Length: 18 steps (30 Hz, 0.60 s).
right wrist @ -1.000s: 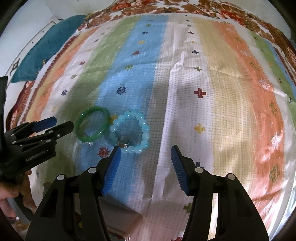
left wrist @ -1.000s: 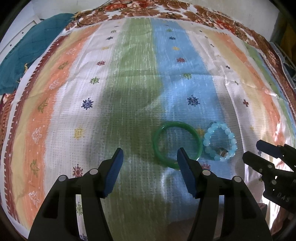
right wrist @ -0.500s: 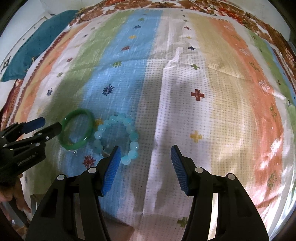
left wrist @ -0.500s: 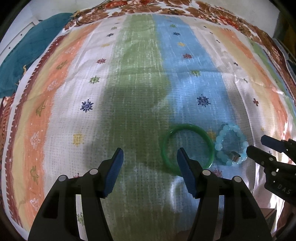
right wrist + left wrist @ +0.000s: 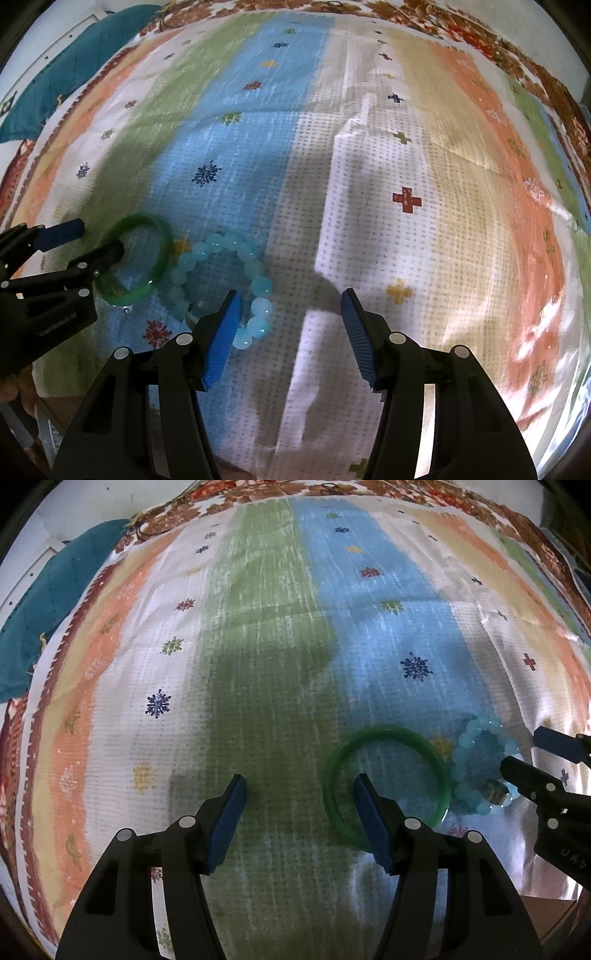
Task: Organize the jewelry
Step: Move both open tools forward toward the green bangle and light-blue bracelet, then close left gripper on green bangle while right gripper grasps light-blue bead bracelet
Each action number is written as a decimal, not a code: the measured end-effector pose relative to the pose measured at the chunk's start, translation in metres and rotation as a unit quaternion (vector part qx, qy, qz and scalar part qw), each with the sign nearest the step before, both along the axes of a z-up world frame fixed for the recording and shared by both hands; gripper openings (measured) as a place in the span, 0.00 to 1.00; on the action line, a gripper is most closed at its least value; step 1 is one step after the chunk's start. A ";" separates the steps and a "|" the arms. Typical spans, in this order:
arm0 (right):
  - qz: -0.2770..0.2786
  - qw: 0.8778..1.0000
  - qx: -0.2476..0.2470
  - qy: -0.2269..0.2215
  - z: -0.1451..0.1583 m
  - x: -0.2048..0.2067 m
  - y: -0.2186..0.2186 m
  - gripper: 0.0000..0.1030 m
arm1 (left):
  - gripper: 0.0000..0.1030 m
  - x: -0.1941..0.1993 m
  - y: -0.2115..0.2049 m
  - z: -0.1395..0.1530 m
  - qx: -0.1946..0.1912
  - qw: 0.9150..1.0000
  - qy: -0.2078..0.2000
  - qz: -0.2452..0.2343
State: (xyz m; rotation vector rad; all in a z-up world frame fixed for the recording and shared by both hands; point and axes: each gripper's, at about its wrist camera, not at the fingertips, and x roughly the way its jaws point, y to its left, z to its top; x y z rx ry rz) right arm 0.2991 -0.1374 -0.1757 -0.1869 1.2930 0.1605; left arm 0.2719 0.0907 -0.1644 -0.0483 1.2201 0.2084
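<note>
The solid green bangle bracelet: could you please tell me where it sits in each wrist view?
Left wrist view: solid green bangle bracelet lower right of centre, behind the left gripper's right finger.
Right wrist view: bangle at left edge.
Shared landmark: pale blue beaded bracelet just right of it.

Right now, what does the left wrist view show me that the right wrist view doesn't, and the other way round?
Only the left wrist view shows the wide green stripe ahead of the open left gripper, whose right finger sits over the green bangle.

Only the right wrist view shows the red cross motif and the orange stripe, beyond the open right gripper.

Both show the bangle, the blue bead bracelet lying beside it on the striped cloth, and the teal fabric at far left.
</note>
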 end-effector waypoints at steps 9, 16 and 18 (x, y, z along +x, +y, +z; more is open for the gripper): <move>-0.008 1.000 0.016 0.013 0.000 0.002 -0.009 0.16 | 0.20 -0.002 0.002 -0.001 -0.001 1.000 0.003 0.007; -0.011 0.999 0.032 0.012 0.007 -0.002 -0.014 0.12 | 0.07 -0.006 0.007 0.006 -0.018 1.000 -0.009 0.015; -0.009 0.999 0.036 0.005 0.013 -0.004 -0.013 0.12 | 0.07 -0.007 0.006 0.012 -0.022 1.000 -0.015 0.012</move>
